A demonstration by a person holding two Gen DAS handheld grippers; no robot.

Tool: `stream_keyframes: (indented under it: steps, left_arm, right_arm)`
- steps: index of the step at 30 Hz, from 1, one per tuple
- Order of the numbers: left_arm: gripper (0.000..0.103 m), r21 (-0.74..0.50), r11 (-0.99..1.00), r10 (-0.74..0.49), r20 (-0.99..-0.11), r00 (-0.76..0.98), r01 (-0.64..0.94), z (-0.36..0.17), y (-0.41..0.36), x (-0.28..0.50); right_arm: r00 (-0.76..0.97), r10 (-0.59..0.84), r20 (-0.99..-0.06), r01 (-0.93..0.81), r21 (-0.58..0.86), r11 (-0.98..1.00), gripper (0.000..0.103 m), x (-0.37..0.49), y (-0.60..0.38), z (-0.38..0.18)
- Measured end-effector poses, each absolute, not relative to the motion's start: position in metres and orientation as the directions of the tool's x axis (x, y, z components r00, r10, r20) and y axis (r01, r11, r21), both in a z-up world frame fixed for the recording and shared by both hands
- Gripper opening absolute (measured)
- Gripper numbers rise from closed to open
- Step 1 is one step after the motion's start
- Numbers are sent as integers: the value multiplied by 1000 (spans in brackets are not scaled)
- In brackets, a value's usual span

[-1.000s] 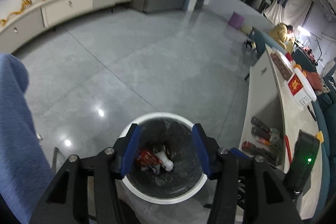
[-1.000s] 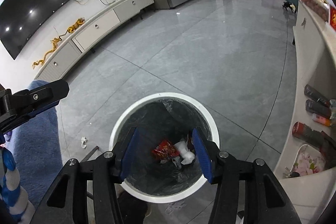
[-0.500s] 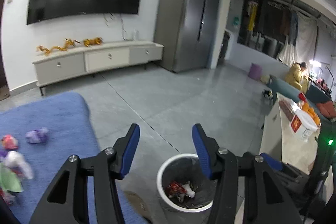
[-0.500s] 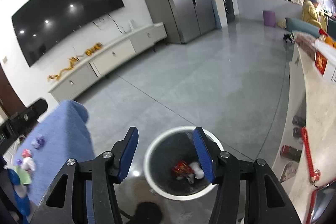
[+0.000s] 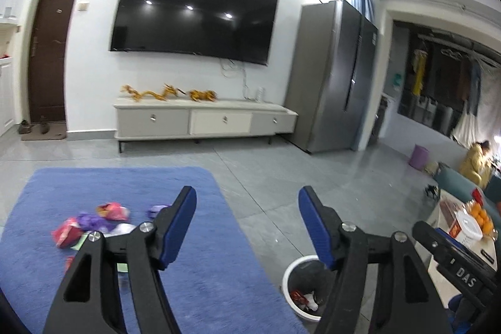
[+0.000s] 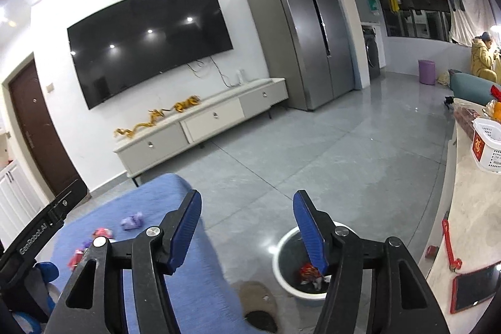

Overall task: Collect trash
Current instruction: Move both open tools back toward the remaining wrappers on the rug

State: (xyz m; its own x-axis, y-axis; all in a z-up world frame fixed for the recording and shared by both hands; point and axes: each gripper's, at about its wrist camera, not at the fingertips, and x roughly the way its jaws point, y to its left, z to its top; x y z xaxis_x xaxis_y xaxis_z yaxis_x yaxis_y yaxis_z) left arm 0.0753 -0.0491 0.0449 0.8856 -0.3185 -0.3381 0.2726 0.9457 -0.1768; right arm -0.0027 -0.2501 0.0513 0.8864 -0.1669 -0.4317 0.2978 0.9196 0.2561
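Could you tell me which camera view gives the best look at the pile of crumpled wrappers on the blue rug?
The left wrist view: the crumpled red, pink and purple wrappers lie fairly large on the blue rug, only partly hidden by a finger. The right wrist view shows the same pile smaller, near the picture's left edge, partly behind its own finger.

Right gripper's finger (image 6: 310,235) hides part of the bin (image 6: 283,246); rug wrappers (image 5: 90,223) too blurred to identify.

Both the left claw (image 5: 247,208) and the right claw (image 6: 247,212) are pointing slightly downward, jaws just opening wider, nothing sitting between them.
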Motion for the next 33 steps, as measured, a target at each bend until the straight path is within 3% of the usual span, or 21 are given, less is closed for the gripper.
stream_keyframes:
  steps: [3,5,20,33]
  left_arm:
    - [81,-155,964,-256,-300,919,218,58,-26,51]
    - [85,-157,968,-234,-285,930,195,63,-16,40]
    - [85,-170,984,-89,-248,965,47,104,78,-20]
    - [85,-142,987,43,-231,972,-78,75,114,-10]
  right_arm:
    - [899,-153,-409,272,249,929,61,-16,-233,62]
    - [905,-147,-399,257,239,936,61,-24,-225,70]
    - [958,-48,-281,120,242,963,67,-72,-183,115]
    - [952,4,-306,78,255,964,68,-52,-176,93]
